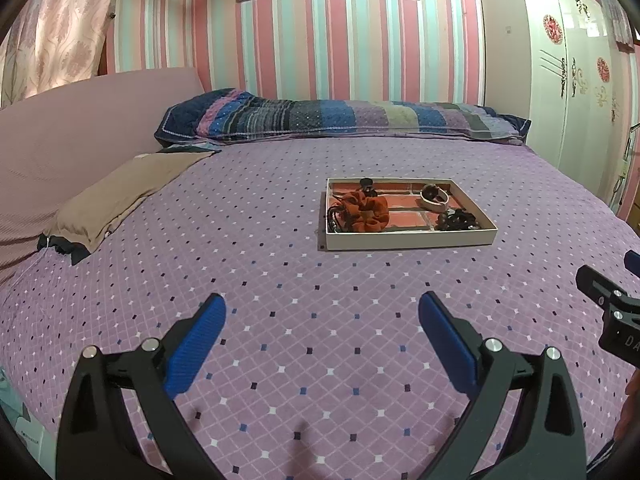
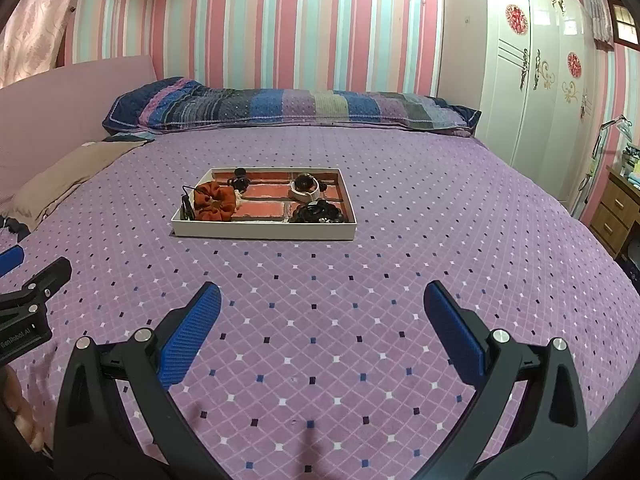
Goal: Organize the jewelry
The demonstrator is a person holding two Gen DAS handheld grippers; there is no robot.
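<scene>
- Left tongs (image 1: 322, 312) – blue pads wide apart, empty, low over the bed (image 1: 280, 280), aimed at the tray (image 1: 408, 239).
- Right tongs (image 2: 322, 300) – likewise spread wide, empty, above the purple diamond-print bedspread, well short of the tray (image 2: 264, 234).
- Each tongs' black frame just inside the other's view at the edge: right one at the right rim of the left view, left one at the left rim of the right view.
- Shallow white tray near mid-bed, brick-pattern floor, resting flat.
- Inside, at the left end: orange scrunchie (image 1: 366, 210) (image 2: 214, 200), with dark bands (image 1: 335, 216) touching its left side.
- At the far wall: small black clip (image 1: 366, 186), type unclear.
- Toward the right: pale bangle (image 1: 434, 199) (image 2: 306, 188) holding something dark.
- Near right corner: heap of black beads (image 1: 458, 220) (image 2: 318, 213).
- Beyond the tray: striped pillow (image 1: 340, 118) along the pink-striped wall, tan cushion (image 1: 120, 192) at the left, white wardrobe (image 2: 532, 80) at the right.
</scene>
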